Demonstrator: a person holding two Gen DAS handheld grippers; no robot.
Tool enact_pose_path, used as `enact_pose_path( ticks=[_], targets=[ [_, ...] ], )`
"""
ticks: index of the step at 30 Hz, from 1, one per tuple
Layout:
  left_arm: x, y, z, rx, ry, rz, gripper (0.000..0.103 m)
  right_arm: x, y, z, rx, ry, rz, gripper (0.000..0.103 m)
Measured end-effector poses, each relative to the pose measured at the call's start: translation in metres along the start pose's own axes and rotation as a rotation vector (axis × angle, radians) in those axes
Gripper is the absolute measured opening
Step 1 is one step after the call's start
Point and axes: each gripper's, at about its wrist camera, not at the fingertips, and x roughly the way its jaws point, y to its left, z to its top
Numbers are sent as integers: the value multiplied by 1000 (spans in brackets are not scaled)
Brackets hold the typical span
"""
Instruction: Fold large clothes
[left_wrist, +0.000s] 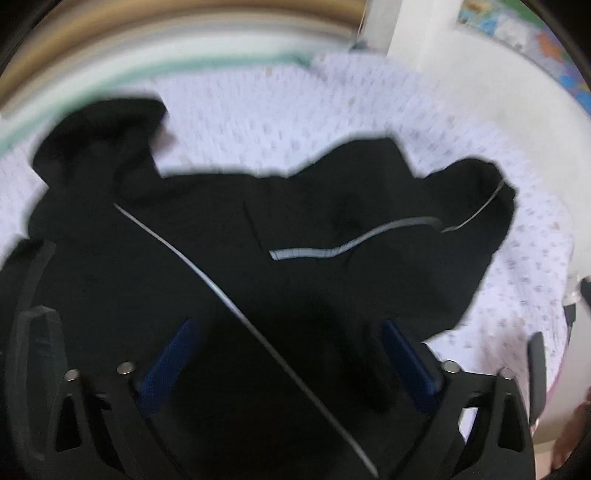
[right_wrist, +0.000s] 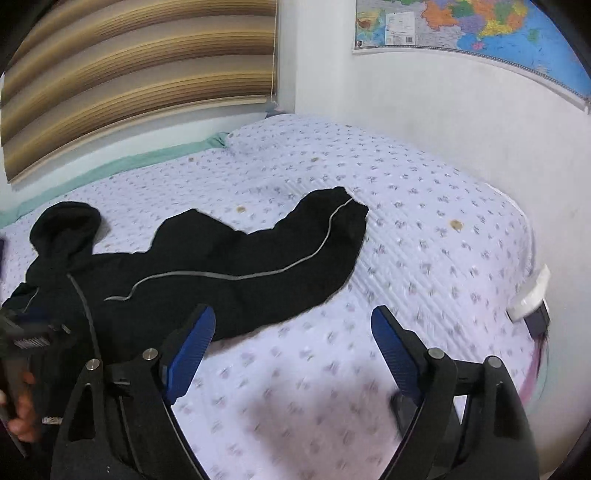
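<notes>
Jacket (right_wrist: 207, 258) flat on bed (right_wrist: 424, 229); blind (right_wrist: 140, 74) behind, map (right_wrist: 480, 26) on right wall.

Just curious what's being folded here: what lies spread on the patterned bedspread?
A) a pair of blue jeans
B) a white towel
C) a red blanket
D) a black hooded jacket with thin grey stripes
D: the black hooded jacket lies spread on the bedspread, a thin grey stripe running along its outstretched sleeve.

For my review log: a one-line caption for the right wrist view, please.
Right gripper, fingers open and empty, over quilted bedspread beside a spread black jacket.
</notes>
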Motion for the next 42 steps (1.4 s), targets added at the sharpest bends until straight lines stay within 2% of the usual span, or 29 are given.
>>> enact_pose_path(
  ticks=[1, 2, 4, 5, 6, 9, 12, 14, 17, 21, 22, 24, 26, 28, 31, 34, 36, 38, 42],
  targets=[
    [22, 2, -3, -15, 39, -34, 75, 7, -5, 1, -2, -1, -3, 88],
    [39, 1, -3, -24, 65, -46, 72, 16, -12, 2, -5, -3, -12, 88],
    [52, 0, -10, -9, 22, -19, 72, 38, -21, 6, -17, 2, -18, 79],
    [50, -3, -14, 15, -13, -11, 72, 49, -24, 7, -19, 12, -5, 65],
    [48, -6, -18, 31, -35, -3, 72, 61, -28, 9, -16, 28, 20, 57],
    [43, -1, -29, 22, -75, -31, 72, 104, -45, 18, 40, 74, 69, 57],
    [41, 4, -36, 5, -104, -61, 72, 140, -67, 26, 143, 100, 59, 57],
    [41, 1, -41, 16, -130, -48, 73, 163, -78, 31, 177, 119, 32, 58],
    [45, -9, -43, 55, -173, 2, 74, 194, -78, 37, 151, 140, -32, 58],
    [53, 3, -36, 34, -180, -30, 75, 227, -73, 49, 145, 137, -61, 58],
    [53, 4, -36, 33, -182, -33, 75, 233, -68, 53, 128, 128, -75, 54],
    [54, 3, -36, 45, -192, -21, 75, 241, -60, 60, 108, 133, -64, 22],
    [53, 3, -37, 44, -195, -24, 75, 234, -54, 68, 98, 128, -31, 15],
    [53, 4, -37, 39, -196, -32, 75, 200, -48, 75, 53, 44, -21, 12],
    [53, 3, -36, 42, -197, -27, 76, 143, -58, 81, 41, -98, -76, 11],
    [52, 3, -36, 40, -196, -29, 77, 112, -80, 81, 93, -140, -148, 11],
    [53, 3, -35, 40, -194, -30, 77, 118, -84, 76, 78, -106, -190, 11],
    [54, 3, -35, 41, -192, -29, 77, 139, -87, 68, 88, -30, -239, 11],
    [55, 3, -34, 40, -183, -34, 79, 202, -99, 47, 171, 197, -308, 11]
  ],
)
